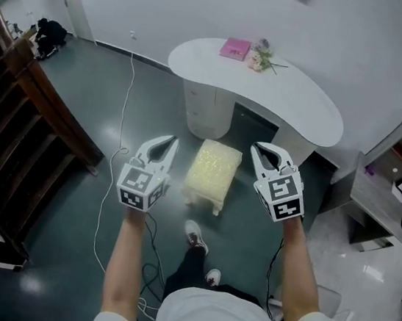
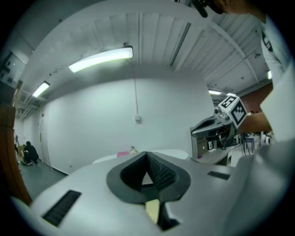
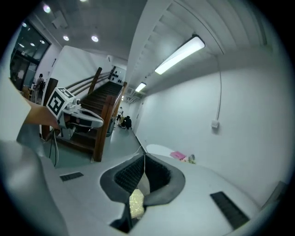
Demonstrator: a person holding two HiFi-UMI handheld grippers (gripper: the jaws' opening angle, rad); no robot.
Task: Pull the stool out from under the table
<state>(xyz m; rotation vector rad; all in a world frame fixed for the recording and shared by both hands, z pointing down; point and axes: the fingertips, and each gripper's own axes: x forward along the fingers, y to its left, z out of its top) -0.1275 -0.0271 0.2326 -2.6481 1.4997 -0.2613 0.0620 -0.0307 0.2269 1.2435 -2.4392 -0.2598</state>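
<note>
Just pale yellow fuzzy-topped stool [image 1: 212, 173]

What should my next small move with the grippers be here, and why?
Probably lower both grippers to rest rather than reach again. The stool looks already out from under the table, standing on the floor in front of it. The left gripper and right gripper are both shut and empty, one on each side of the stool in the head view.
</note>
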